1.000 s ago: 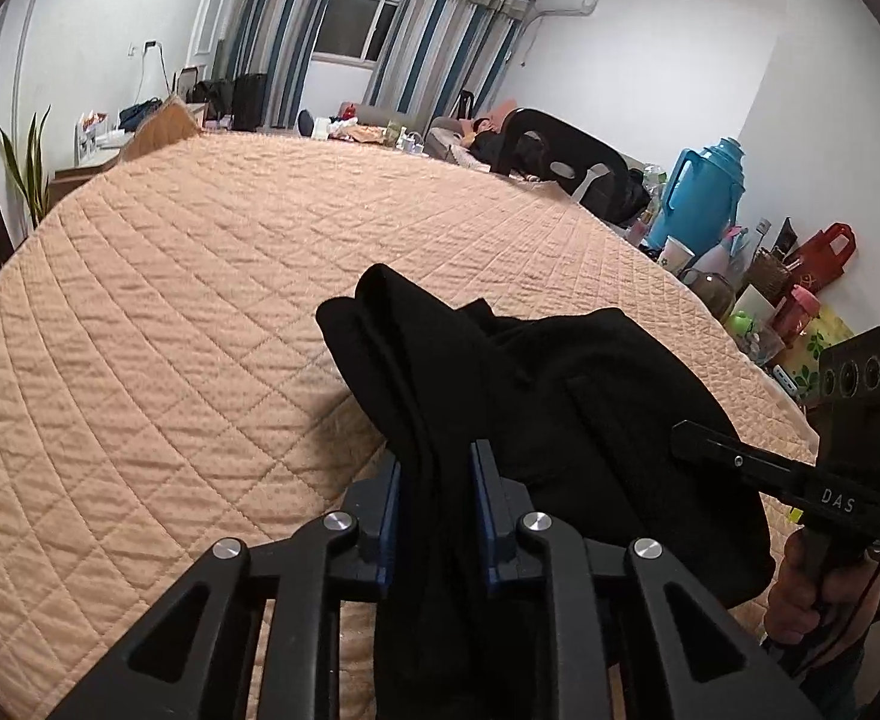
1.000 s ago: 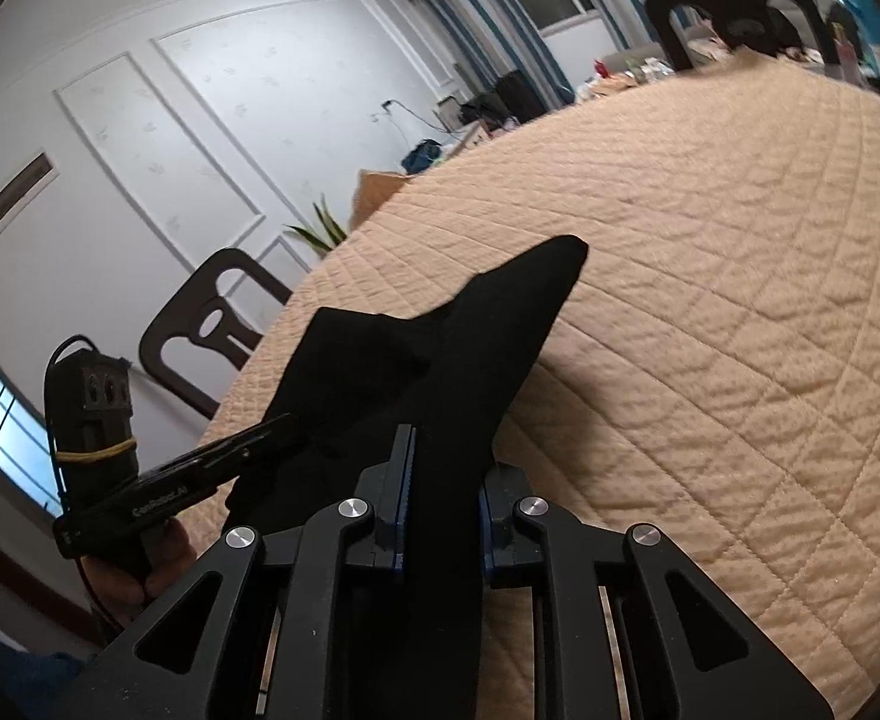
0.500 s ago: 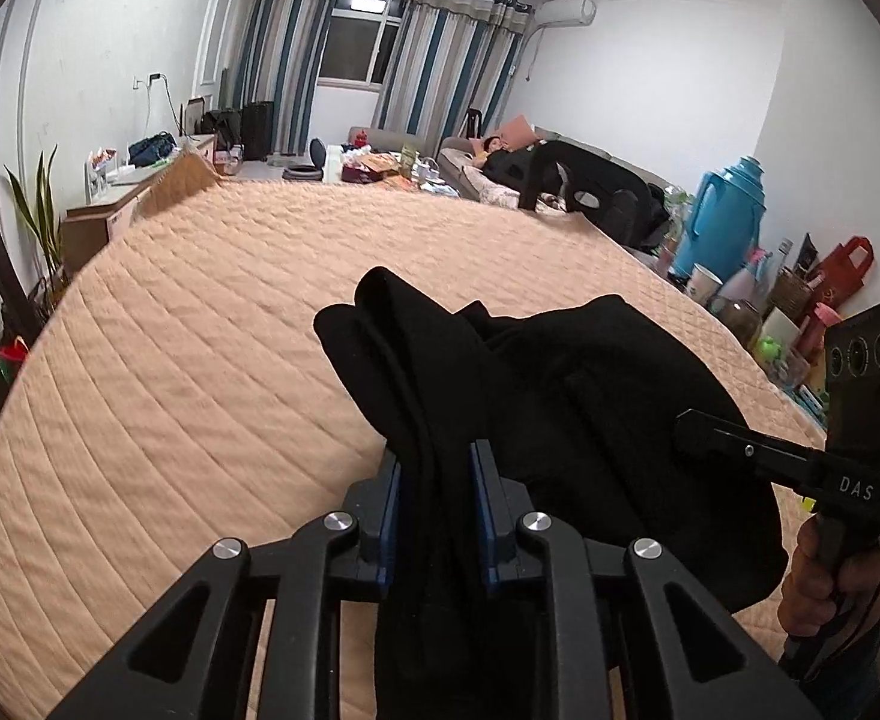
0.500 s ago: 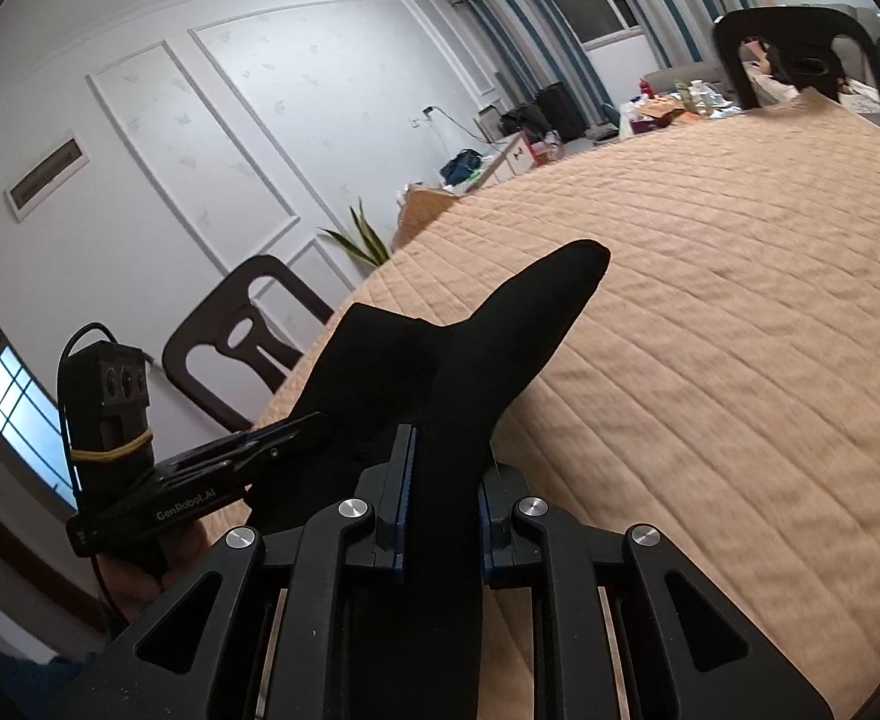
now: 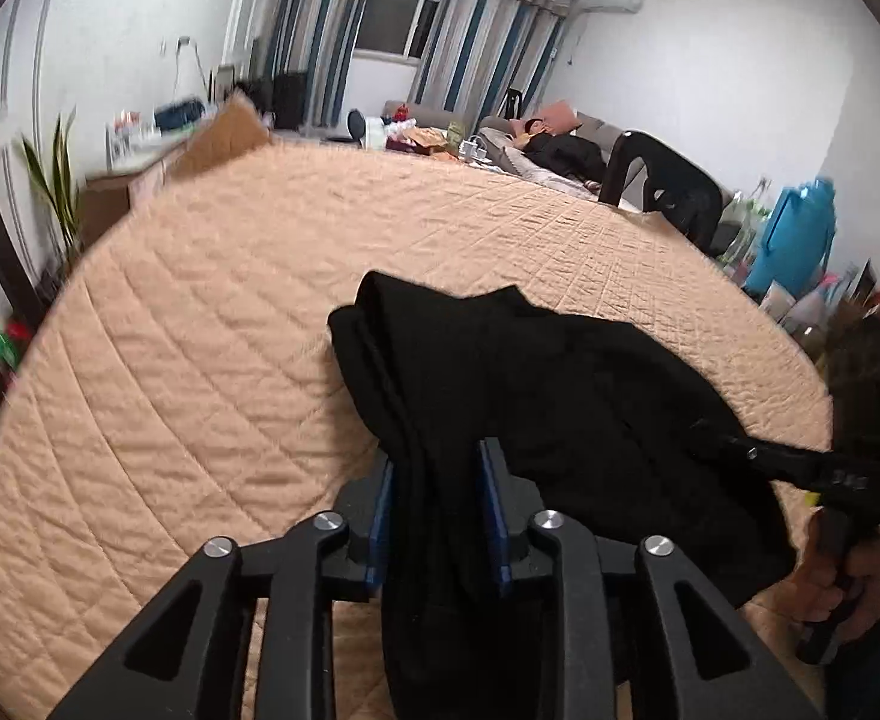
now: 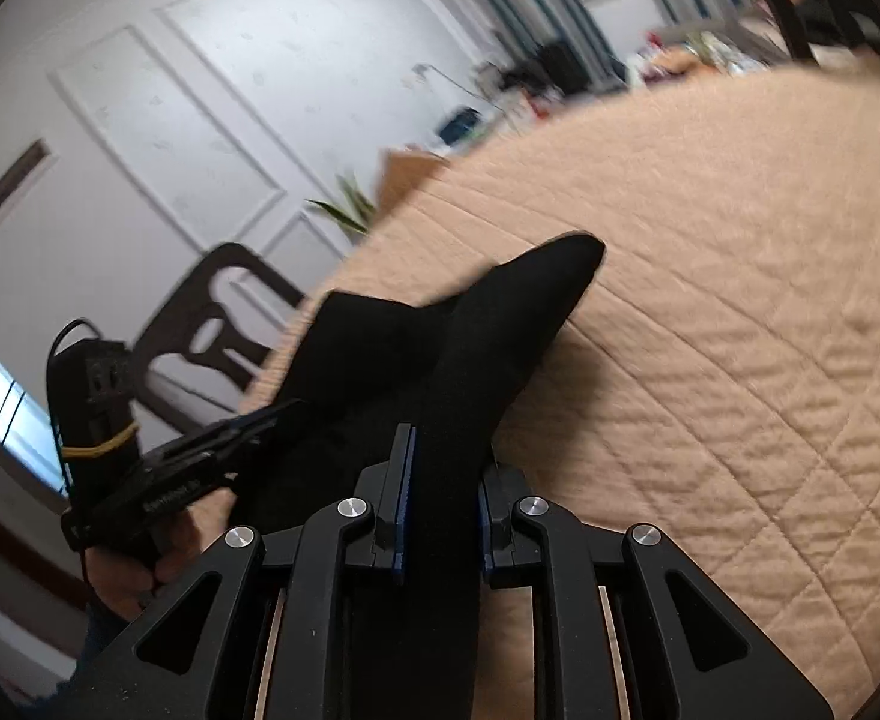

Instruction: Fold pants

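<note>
Black pants hang bunched over the peach quilted table cover, stretched between both grippers. My left gripper has a thick fold of the fabric between its blue pads. Its jaws are opening, and the cloth still fills the gap. In the right wrist view the pants rise to a dark point above the quilt. My right gripper holds another fold, jaws also opening with fabric still touching both pads. Each gripper shows in the other's view: the right gripper and the left gripper, each held by a hand.
A dark chair stands at the table's left side and another chair at the far right. A blue thermos and clutter sit on the right, a plant and a cardboard box at the far left. A person lies on a sofa.
Both grippers have swept across the quilt, carrying the pants with them; the views are now motion-blurred. The left jaws stand slightly wider around the fold than before.
</note>
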